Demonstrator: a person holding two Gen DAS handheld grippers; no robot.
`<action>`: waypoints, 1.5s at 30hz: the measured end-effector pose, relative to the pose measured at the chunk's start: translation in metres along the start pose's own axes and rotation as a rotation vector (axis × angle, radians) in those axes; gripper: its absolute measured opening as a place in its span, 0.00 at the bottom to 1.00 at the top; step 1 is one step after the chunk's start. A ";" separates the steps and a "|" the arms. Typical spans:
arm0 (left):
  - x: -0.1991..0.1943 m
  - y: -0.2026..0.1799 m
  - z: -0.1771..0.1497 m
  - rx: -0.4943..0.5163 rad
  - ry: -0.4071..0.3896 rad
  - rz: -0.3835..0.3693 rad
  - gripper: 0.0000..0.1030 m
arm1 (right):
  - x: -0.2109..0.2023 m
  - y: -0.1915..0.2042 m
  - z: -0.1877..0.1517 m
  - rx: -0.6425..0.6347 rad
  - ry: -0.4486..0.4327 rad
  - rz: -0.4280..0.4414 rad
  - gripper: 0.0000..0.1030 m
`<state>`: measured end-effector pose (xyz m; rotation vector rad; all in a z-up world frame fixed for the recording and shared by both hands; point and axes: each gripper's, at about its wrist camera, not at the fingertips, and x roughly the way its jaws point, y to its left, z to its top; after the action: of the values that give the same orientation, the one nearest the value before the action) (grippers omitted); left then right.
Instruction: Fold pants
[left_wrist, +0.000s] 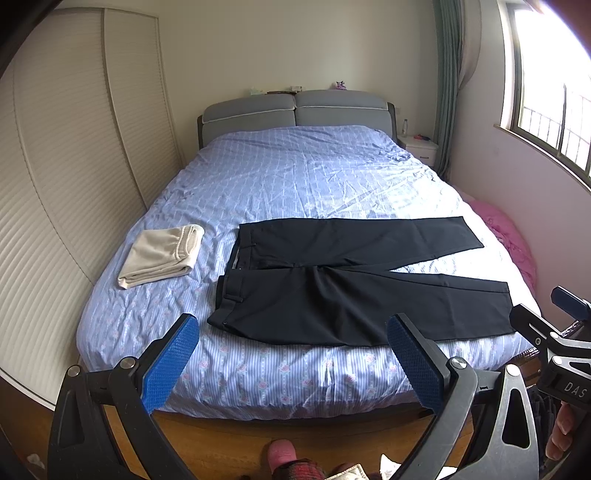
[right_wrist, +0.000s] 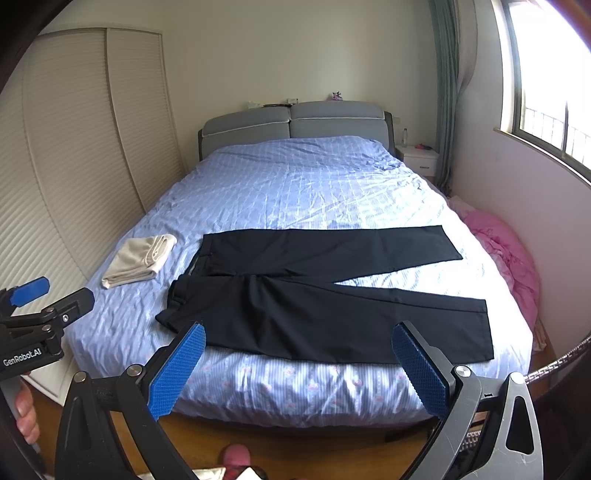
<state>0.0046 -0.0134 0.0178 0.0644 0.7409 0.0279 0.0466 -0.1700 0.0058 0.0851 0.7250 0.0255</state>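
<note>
Dark pants (left_wrist: 354, 291) I see laid flat across the bed's near end, unfolded, waistband to my left, legs splayed apart toward my right.

The flat-spread black fabric pants (left_wrist: 354, 291) lie on the light blue striped bed cover (left_wrist: 295, 177) with small pink flowers. The folded cloth garment (left_wrist: 162, 254) is beige. The padded headboard (left_wrist: 295, 110) is grey.

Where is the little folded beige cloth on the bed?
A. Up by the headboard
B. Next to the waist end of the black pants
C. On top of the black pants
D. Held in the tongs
B: the folded beige cloth lies on the blue bedspread beside the waistband end of the black pants, not touching them.
</note>
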 end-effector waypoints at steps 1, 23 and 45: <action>0.000 -0.001 0.000 0.000 0.002 0.002 1.00 | 0.001 -0.001 0.001 -0.001 0.002 0.002 0.99; 0.047 0.013 -0.002 -0.044 0.130 0.034 1.00 | 0.047 0.003 -0.003 0.005 0.111 0.037 0.99; 0.333 0.110 -0.058 -0.131 0.426 0.010 1.00 | 0.340 0.041 -0.084 0.306 0.535 0.053 0.89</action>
<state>0.2114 0.1149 -0.2416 -0.0651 1.1627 0.1023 0.2455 -0.1052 -0.2780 0.4008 1.2586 -0.0129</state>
